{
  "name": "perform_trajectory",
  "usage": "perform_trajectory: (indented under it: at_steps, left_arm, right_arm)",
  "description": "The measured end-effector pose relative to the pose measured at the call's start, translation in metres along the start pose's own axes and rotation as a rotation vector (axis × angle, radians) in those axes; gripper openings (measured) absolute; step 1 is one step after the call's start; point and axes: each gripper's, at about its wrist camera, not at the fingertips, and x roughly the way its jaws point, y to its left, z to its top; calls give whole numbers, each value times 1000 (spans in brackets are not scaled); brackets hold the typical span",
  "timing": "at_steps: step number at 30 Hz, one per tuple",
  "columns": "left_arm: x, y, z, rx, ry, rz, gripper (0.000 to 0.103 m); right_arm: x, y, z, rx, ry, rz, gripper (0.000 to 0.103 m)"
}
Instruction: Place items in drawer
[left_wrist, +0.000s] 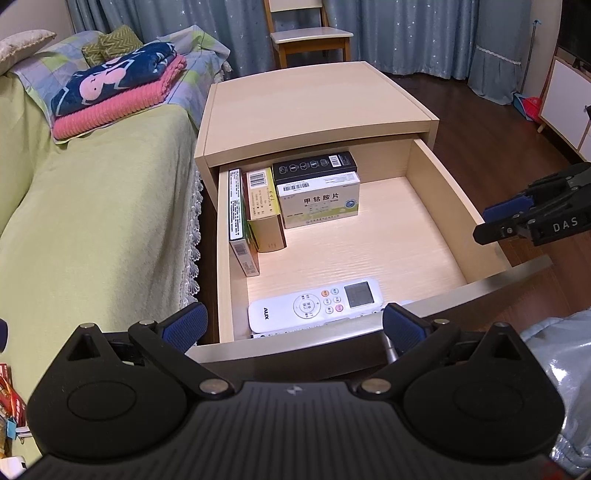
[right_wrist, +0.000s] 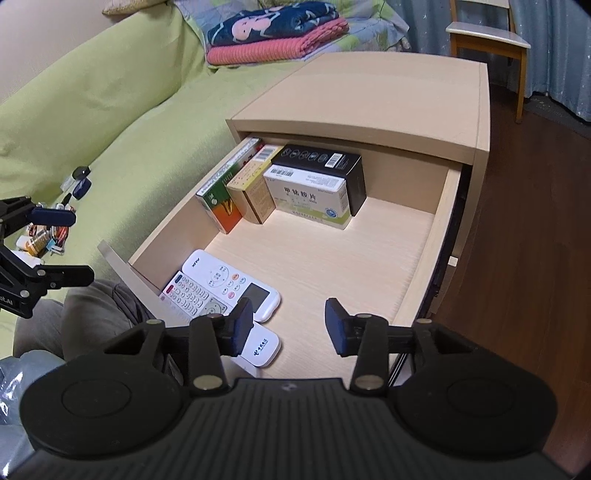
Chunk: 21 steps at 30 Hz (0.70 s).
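Pale wood drawer (right_wrist: 421, 258) pulled out, just ahead of both claws. Left gripper (left_wrist: 291, 325) spread wide, empty, over front rim. Right gripper (right_wrist: 290, 325) released, empty, above floor. White AUX remote (right_wrist: 229, 284) + 2 more remotes below-left of right claw. Med boxes (left_wrist: 317, 205) at far back-left.

right gripper (right_wrist: 289, 325), jaws apart and empty, hangs over open drawer (right_wrist: 424, 254) holding boxes (right_wrist: 310, 192) and remotes (right_wrist: 225, 284).
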Motion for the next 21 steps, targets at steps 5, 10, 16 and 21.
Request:
perform_trajectory:
  at_steps: [5,10,16,21]
  left_arm:
    - [-1,-4,-2,-2,-4,14,102]
    - [0,-5,-5,-8,-11,27,102]
    - [1,-6,-10,-17,-14,42,102]
    - [0,-6,-12,6,-6,52,102]
  right_arm:
    - [-14,-4,-9,33,-77,-5,47]
    - [-33,-11,-20,64,-193,-12,50]
    - [-50,-10,-34,32,-249,-45,61]
    - [-55,-9,-42,28,-233,-63,69]
